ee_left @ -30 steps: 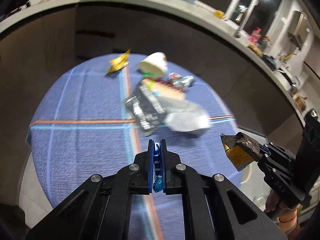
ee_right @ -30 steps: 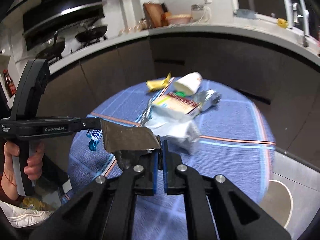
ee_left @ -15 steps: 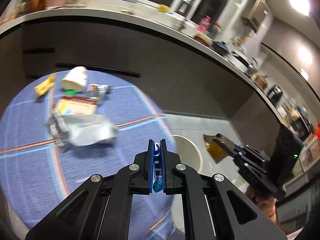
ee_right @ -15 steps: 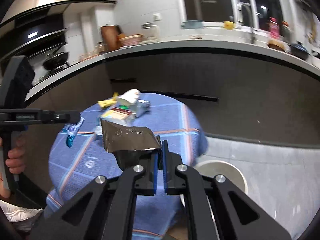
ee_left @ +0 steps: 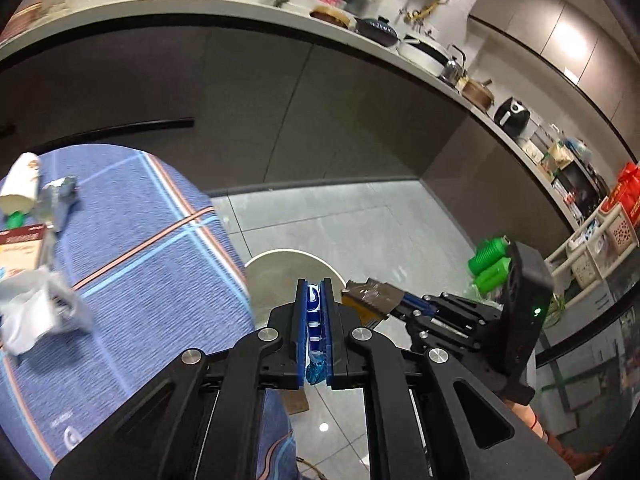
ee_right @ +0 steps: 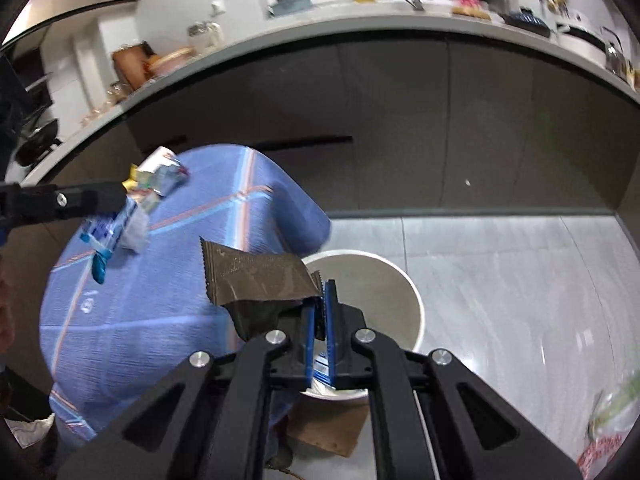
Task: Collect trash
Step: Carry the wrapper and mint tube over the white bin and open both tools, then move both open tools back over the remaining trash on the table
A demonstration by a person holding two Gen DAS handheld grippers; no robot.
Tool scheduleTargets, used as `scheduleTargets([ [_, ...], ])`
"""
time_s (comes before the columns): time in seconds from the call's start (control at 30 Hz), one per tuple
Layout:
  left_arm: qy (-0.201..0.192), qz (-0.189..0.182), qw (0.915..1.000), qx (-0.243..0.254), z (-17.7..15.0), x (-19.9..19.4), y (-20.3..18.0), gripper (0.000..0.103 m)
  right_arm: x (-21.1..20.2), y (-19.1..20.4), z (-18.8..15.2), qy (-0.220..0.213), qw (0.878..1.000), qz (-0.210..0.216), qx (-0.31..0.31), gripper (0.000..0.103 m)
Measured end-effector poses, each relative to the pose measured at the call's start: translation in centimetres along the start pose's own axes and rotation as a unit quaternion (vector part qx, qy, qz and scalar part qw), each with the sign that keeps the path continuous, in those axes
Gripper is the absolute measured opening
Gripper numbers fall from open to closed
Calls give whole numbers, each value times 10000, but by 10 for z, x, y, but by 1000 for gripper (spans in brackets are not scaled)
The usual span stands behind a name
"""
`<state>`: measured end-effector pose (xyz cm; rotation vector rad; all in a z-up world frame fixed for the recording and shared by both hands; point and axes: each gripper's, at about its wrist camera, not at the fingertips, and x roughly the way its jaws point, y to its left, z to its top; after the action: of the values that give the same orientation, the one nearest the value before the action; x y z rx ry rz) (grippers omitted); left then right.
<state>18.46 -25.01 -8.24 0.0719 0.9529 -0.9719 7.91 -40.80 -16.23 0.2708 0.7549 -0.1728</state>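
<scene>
Dim kitchen with a long curved counter (ee_left: 248, 16) across the top of both views, dark cabinets below it, pale grey floor tiles (ee_left: 360, 220) in the middle. At the left of both frames, a table under a blue striped cloth (ee_left: 132, 248), bearing the remaining litter at the far left: a white paper cup (ee_left: 20, 184), a crumpled silver wrapper (ee_left: 58, 196), a flat carton (ee_left: 22, 248), a white plastic bag (ee_left: 32, 312). A second ago, both views filled by the tabletop and that litter pile; now swung aside to a white round bin (ee_right: 404, 292) on the floor beside the table, near frame centre. In all likelihood, the carry nearly done, only the drop left. Left gripper (ee_left: 314, 316) clenched on a thin blue-and-white wrapper (ee_left: 314, 328), glossy, twisted at the near end, just at the bin's near rim. Right gripper (ee_right: 320, 320) clamped on a brown foil wrapper (ee_right: 256, 276), flat, creased, saw-toothed along one edge, sticking out to the left, partly over the cloth, partly over the bin's left rim.
</scene>
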Motion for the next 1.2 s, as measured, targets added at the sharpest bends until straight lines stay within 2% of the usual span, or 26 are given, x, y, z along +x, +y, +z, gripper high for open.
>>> scheduleTargets([
  [0.37, 473, -39, 9989, -19, 15, 81, 6, 7, 69, -26, -16, 677, 9972, -271, 144, 14],
  [0.43, 536, -25, 9986, 4, 16, 91, 7, 8, 80, -28, -16, 741, 9967, -324, 99, 19],
  [0.5, 503, 65, 9987, 11, 18, 98, 7, 17, 87, -27, -14, 769, 9964, -362, 57, 29],
  [0.53, 480, 94, 9988, 17, 19, 99, 8, 30, 89, -26, -14, 767, 9963, -390, 30, 39],
  [0.57, 446, 132, 9989, 12, 20, 100, 8, 41, 91, -25, -13, 743, 9963, -439, -32, 43],
  [0.6, 385, 201, 9991, -10, 21, 100, 9, 46, 91, -25, -13, 727, 9963, -454, -69, 45],
  [0.67, 293, 285, 9992, -48, 23, 101, 12, 57, 92, -25, -13, 700, 9962, -485, -156, 62],
  [0.77, 182, 325, 9992, -158, 25, 97, 16, 72, 90, -25, -14, 600, 9964, -524, -300, 70],
  [0.8, 139, 342, 9992, -180, 24, 94, 17, 75, 89, -25, -14, 584, 9965, -503, -310, 72],
  [0.87, 50, 364, 9991, -208, 25, 89, 18, 85, 83, -29, -15, 514, 9973, -458, -270, 81],
  [0.93, -84, 418, 9989, -212, 26, 83, 16, 91, 78, -34, -16, 465, 9981, -376, -146, 91],
  [0.97, -130, 434, 9988, -205, 26, 81, 12, 95, 75, -37, -16, 445, 9983, -353, -92, 93],
  [1.07, -211, 473, 9984, -226, 27, 74, 8, 94, 66, -44, -15, 365, 9988, -300, 128, 98],
  [1.2, -274, 541, 9977, -295, 25, 64, 5, 94, 55, -46, -13, 272, 9989, -215, 315, 99],
])
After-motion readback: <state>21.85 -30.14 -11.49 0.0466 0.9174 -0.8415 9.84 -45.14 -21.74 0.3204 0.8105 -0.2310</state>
